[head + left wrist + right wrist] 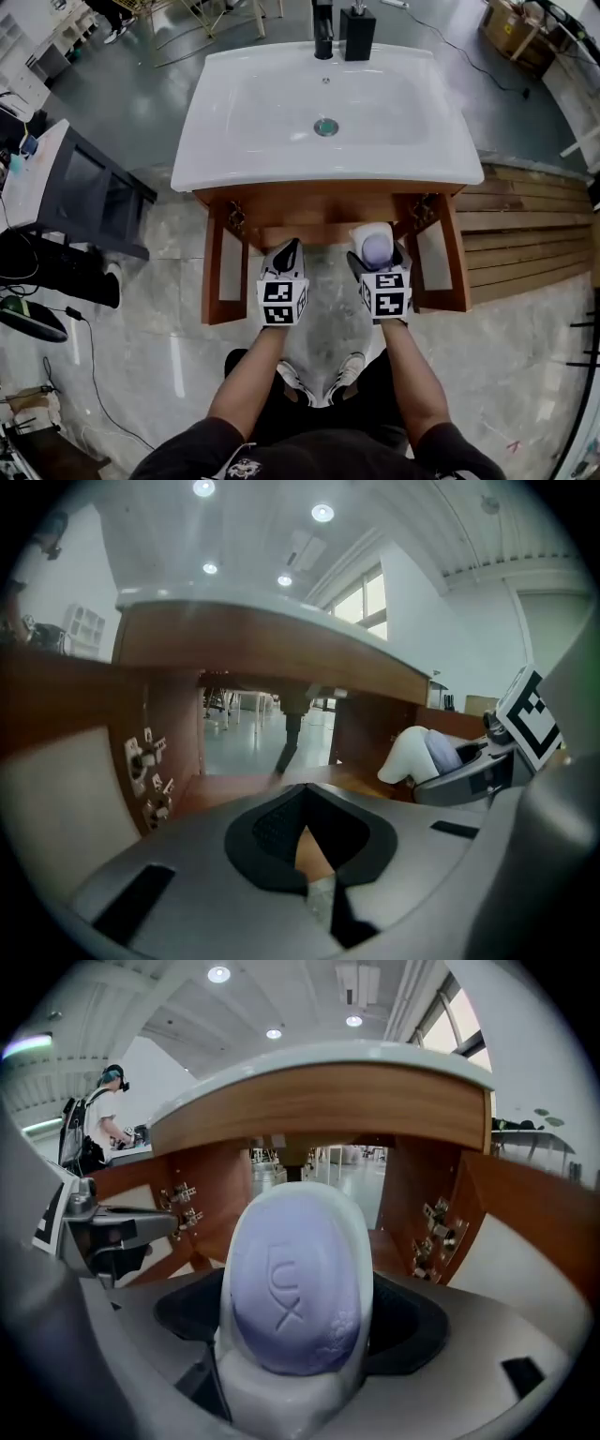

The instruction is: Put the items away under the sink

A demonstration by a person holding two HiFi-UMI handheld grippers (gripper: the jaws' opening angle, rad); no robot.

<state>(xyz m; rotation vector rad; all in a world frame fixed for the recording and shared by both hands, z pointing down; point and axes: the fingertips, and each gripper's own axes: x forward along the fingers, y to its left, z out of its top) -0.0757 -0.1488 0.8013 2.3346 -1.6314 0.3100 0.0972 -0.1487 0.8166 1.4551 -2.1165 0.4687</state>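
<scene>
**Q:** Right gripper (379,272) status?
**A:** Jaws clamped on the white soap dish (281,1396) carrying the purple soap bar (292,1283). Its long axis projects out of the jaws, toward the cabinet (319,202) under the sink (272,122).

**Q:** Left gripper (285,258)?
**A:** Jaws together, empty, just beside the right gripper.

**Q:** Direction of travel?
**A:** Opening lies straight ahead, between the open doors (223,272). Judged: advance the loaded right gripper forward.

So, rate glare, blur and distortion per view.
Head view: edges bow, the white sink is bright yet keeps detail, a light streak on the floor. Left gripper view: round black vignette, ceiling spotlights burn white, the left gripper is soft up close. Right gripper view: same fisheye curve; the Lux soap bar in its soap dish is sharp, stamp readable.
</scene>
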